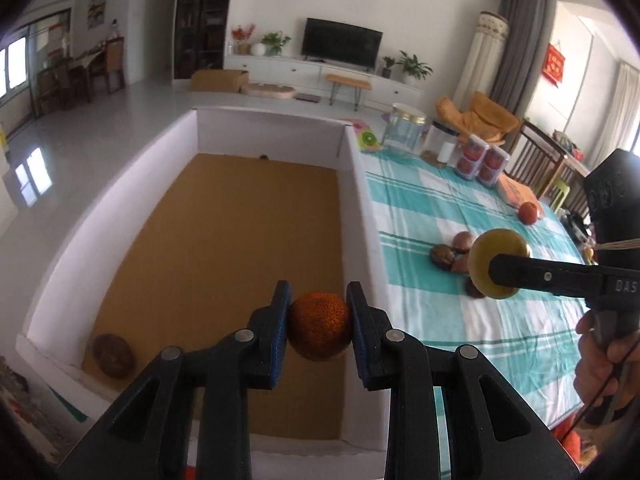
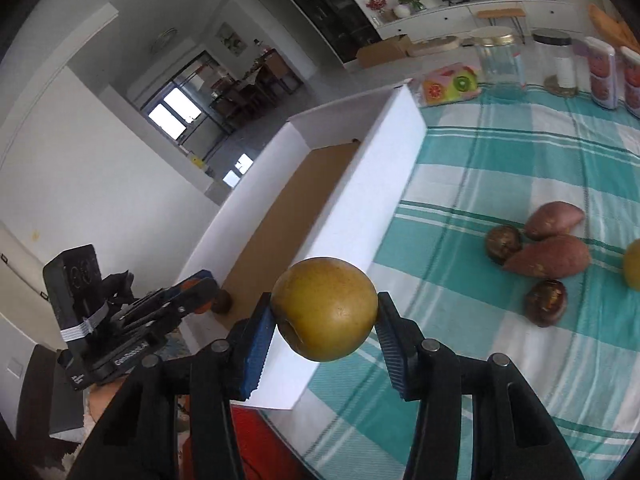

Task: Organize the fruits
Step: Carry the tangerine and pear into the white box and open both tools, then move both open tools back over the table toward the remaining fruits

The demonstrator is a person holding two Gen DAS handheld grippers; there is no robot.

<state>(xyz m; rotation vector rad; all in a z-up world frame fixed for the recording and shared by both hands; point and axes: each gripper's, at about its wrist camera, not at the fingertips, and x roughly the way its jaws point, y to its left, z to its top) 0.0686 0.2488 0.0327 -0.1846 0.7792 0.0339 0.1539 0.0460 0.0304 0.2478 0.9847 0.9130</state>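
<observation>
In the left wrist view my left gripper (image 1: 318,300) is shut on a rough-skinned orange (image 1: 320,326), held over the near end of a white box with a brown floor (image 1: 360,200). One dark brown fruit (image 1: 113,355) lies in the box's near left corner. My right gripper (image 2: 325,304) is shut on a yellow-brown pear (image 2: 325,308), lifted beside the box's outer wall (image 2: 360,208) above the checked cloth. The left wrist view shows that pear (image 1: 486,256) at the right, with a hand on the gripper's handle. The left gripper (image 2: 196,284) shows at the right wrist view's lower left.
Two sweet potatoes (image 2: 548,262) and two dark round fruits (image 2: 546,302) lie together on the teal checked cloth (image 2: 500,160). Another yellow fruit (image 2: 633,268) sits at the right edge and a red fruit (image 1: 529,213) farther back. Jars (image 2: 500,60) and clear packs line the far edge.
</observation>
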